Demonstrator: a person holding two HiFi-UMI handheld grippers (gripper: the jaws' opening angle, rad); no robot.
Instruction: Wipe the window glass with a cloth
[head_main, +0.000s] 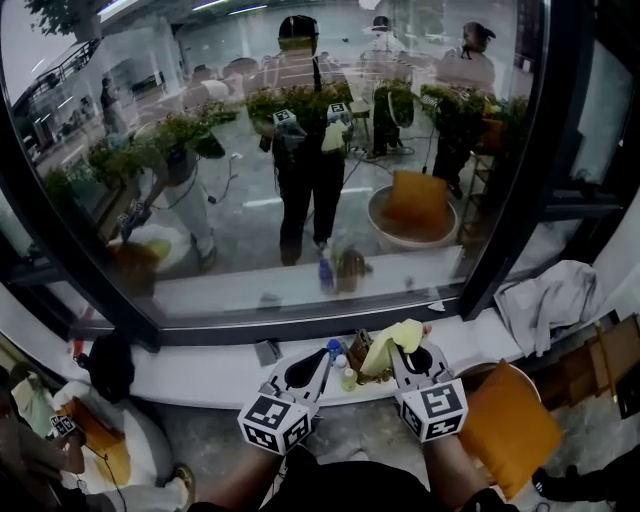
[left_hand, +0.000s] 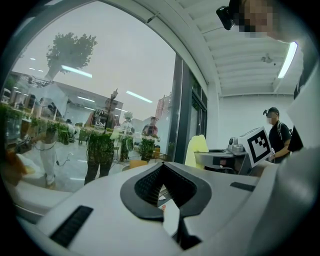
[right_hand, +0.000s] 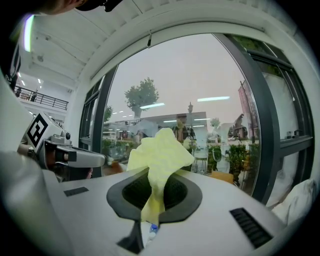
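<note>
Person at a large window, seen from above and along each tool. The left gripper (head_main: 321, 360), a white two-jaw tool with a marker cube, is held low in front of the white window sill (head_main: 200, 372); its dark-padded jaws are brought together at the tips, with nothing between them. The right gripper (head_main: 407, 347) is just beside it, to the right, with its jaws clamped on the crumpled pale-yellow cloth (head_main: 388, 345). In the right gripper view the cloth (right_hand: 158, 149) rises out of the pinched pads and fans out above them.

The cloth is near the sill and apart from the large pane of window glass (head_main: 300, 150), which stands beyond both tools inside a dark metal frame (head_main: 512, 190) and carries reflections of the person and the two tools. A small bottle with a blue cap (head_main: 335, 349) stands on the sill between the two tools. A rumpled grey-white fabric (head_main: 552, 298) lies at the far right of the sill, and an orange square cushion (head_main: 512, 425) sits below it, near right.
</note>
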